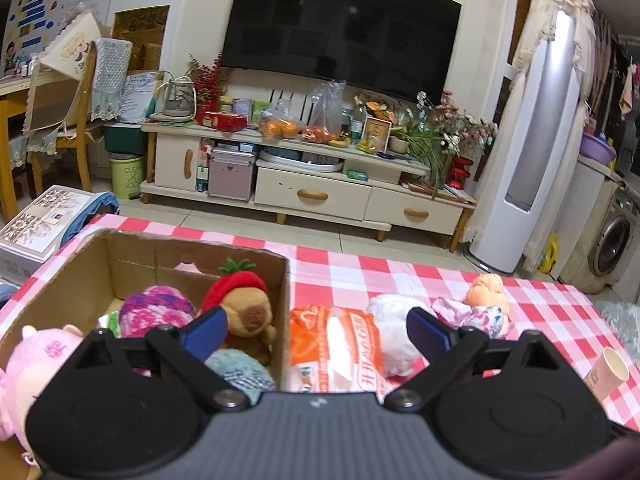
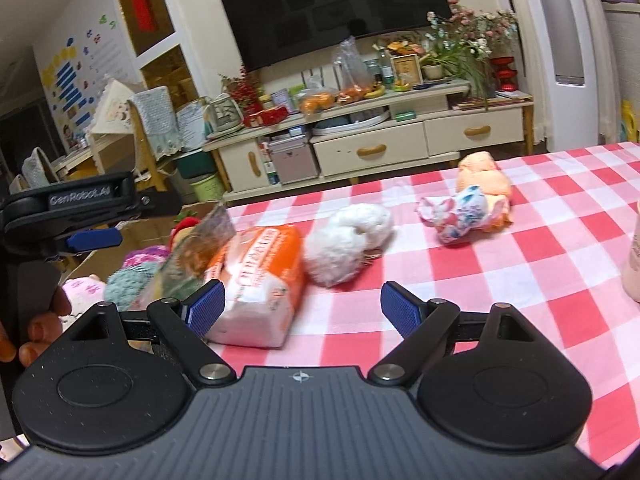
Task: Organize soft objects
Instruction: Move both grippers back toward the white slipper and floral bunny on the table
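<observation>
My left gripper point(image 1: 316, 334) stands wide open with nothing between its blue pads, hanging over the right wall of the cardboard box point(image 1: 285, 304) at the left of the checked tablecloth point(image 1: 400, 272). In the box sit a capybara plush point(image 1: 250, 314) with a red strawberry cap, upright and facing me, a pink-purple yarn ball point(image 1: 156, 312), a grey-blue yarn ball point(image 1: 240, 370) and a pink plush point(image 1: 32, 364) at the near left corner. Just right of the box lies an orange-and-white tissue pack point(image 2: 260, 284), flat on the cloth, its long axis running from me toward the far edge of the table and leaning a little to the right. My right gripper point(image 2: 302, 312) is open too and holds nothing; its left pad is in front of the near end of the pack, and I cannot tell whether it touches. A white fluffy ball point(image 2: 348, 244) rests just beside the pack's right side. Farther right, well apart, an orange plush point(image 2: 486, 184) in a floral cloth lies on its side, long axis running across the table. A paper cup point(image 1: 608, 372) stands tilted at the right edge.
</observation>
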`<state>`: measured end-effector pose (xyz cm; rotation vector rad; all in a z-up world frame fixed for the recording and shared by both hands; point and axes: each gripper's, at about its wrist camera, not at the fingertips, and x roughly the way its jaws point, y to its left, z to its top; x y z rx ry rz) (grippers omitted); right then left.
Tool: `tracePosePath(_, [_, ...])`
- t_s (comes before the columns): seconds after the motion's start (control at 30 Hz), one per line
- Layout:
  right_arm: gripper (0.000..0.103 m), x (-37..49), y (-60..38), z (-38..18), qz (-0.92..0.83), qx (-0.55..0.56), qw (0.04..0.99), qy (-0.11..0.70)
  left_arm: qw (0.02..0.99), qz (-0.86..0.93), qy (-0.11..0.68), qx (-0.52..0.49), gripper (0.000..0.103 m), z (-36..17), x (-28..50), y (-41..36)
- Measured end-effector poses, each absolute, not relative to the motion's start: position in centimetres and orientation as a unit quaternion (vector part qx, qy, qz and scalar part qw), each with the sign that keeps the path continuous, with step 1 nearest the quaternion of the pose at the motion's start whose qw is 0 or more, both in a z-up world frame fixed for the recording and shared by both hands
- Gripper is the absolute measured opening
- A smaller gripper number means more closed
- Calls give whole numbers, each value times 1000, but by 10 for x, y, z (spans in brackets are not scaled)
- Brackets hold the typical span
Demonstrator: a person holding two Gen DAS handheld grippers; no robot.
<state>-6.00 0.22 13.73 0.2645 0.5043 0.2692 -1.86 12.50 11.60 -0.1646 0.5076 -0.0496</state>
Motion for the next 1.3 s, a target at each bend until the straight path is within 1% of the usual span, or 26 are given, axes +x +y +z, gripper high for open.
tracePosePath(0.6, [103, -44, -56, 113, 49, 166, 952, 253, 964, -60, 256, -29, 98, 106, -21, 75])
tracePosePath(1.03, [103, -18, -88, 88, 22, 188, 948, 256, 962, -73, 254, 62, 98, 87, -17, 32])
tracePosePath(1.3, [103, 6, -93, 83, 35, 190, 946, 259, 958, -73, 261, 97, 98, 74, -11, 8])
